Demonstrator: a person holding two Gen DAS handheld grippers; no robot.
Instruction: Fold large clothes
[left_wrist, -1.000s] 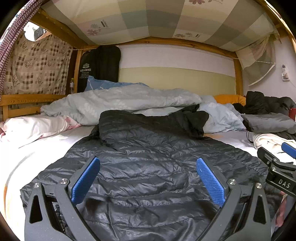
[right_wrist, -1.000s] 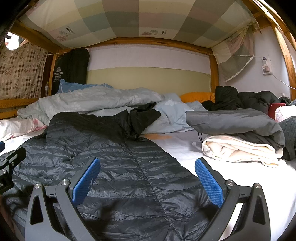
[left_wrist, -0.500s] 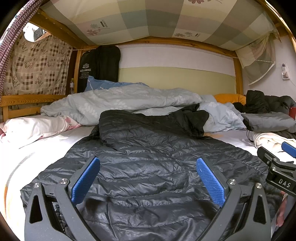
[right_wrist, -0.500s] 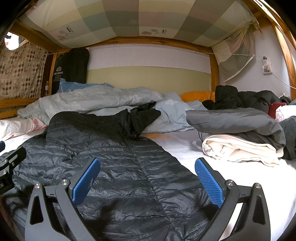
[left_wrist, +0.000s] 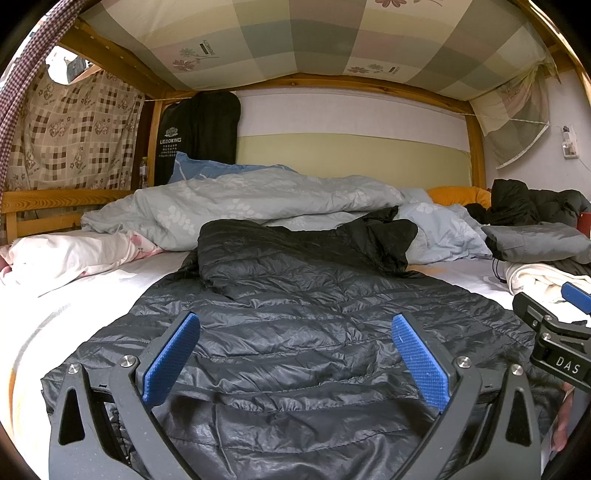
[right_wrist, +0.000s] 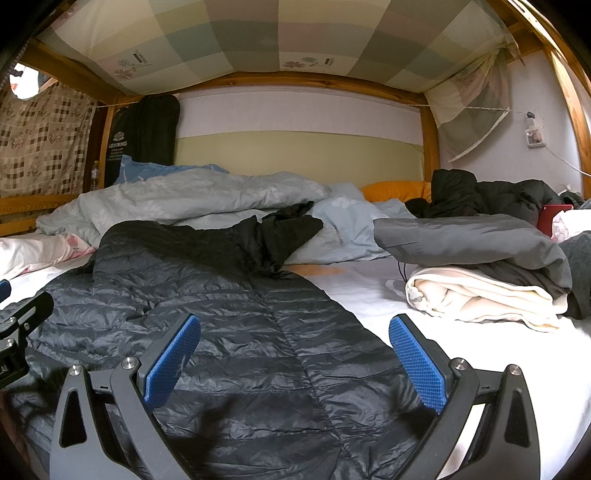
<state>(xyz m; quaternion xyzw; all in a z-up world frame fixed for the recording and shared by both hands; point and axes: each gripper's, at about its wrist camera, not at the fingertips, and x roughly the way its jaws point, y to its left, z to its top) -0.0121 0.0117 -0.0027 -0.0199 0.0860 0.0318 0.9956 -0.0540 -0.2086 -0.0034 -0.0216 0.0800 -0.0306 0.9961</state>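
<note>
- Two views show one dark quilted jacket (left_wrist: 295, 332) spread on the white bed sheet (left_wrist: 74, 295), its hem near the cameras and its collar end far, toward the heaped grey duvet (left_wrist: 240, 199).
- Left wrist view: the left gripper (left_wrist: 293, 354) hangs just over the near hem, its blue fingers (left_wrist: 171, 358) spread wide with nothing between them. Part of the jacket's far left side is already turned over onto the body. At the right edge the right gripper's black frame shows beside the jacket's right border.
- Right wrist view: the right gripper (right_wrist: 293, 354) sits over the jacket's right half (right_wrist: 277, 332), blue pads (right_wrist: 415, 363) wide apart and empty. The jacket's right edge runs along bare sheet (right_wrist: 369, 288); a folded cream cloth (right_wrist: 480, 295) under a grey garment (right_wrist: 461, 236) lies apart at the right. A black lining or hood is bunched at the far end.
- Handling, as a judgement: the shiny thin shell looks slippery, the filling light and soft, so it should lift easily yet sag and slide. Air in the quilting may make folds spring back.
- Where to hold: pinching through the stitched hem or side seam, both layers together, seems surer than gripping a puffy panel. One gripper at each near corner would keep the fold line straight.
</note>
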